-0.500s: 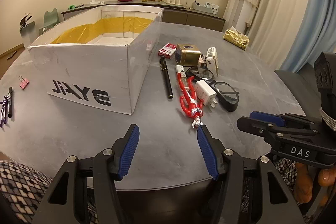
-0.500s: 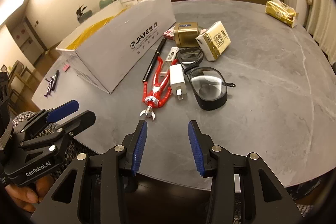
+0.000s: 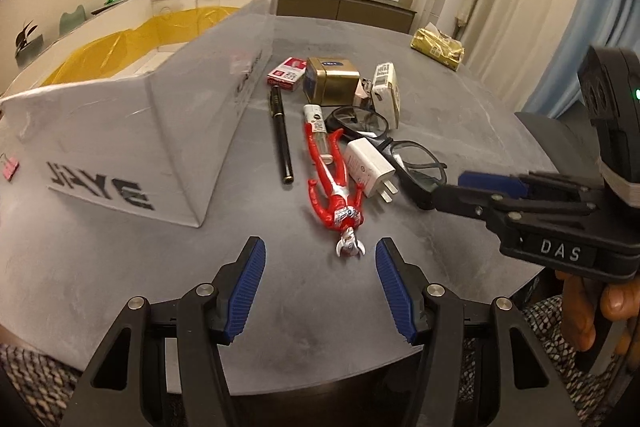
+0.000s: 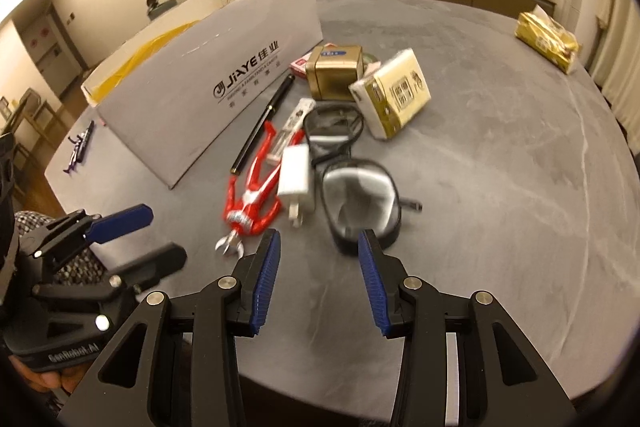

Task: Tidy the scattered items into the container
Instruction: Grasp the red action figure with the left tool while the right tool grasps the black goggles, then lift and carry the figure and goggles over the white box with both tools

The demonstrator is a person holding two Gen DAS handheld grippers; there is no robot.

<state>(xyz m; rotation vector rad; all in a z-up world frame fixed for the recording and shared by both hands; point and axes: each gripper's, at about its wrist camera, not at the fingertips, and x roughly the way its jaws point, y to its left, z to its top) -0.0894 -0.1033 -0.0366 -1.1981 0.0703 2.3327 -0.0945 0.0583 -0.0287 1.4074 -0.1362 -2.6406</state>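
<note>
A white cardboard box (image 3: pixel 120 131) (image 4: pixel 208 87) lined with yellow plastic stands on the grey round table (image 3: pixel 120 267). To its right lie a red toy figure (image 3: pixel 334 187) (image 4: pixel 254 195), a black pen (image 3: pixel 282 137) (image 4: pixel 264 123), a white charger plug (image 3: pixel 368 167) (image 4: pixel 295 175), black glasses (image 3: pixel 416 167) (image 4: pixel 360 199), a gold tin (image 3: pixel 330 81) (image 4: pixel 336 71), a red card pack (image 3: pixel 288 69) and a tissue pack (image 4: pixel 394 93). My left gripper (image 3: pixel 320 287) is open, just short of the figure's head. My right gripper (image 4: pixel 318 279) is open, near the glasses' front lens.
A gold tissue packet (image 3: pixel 438 47) (image 4: pixel 546 39) lies at the table's far right. A purple-black pen (image 4: pixel 78 147) and a pink clip (image 3: pixel 10 169) lie left of the box. A sideboard (image 3: pixel 344 5) with small items runs along the back wall.
Both grippers have moved forward toward the items; the toy figure and glasses now appear closer. My left gripper shifted right, so the figure's head lies between its fingers' line.
</note>
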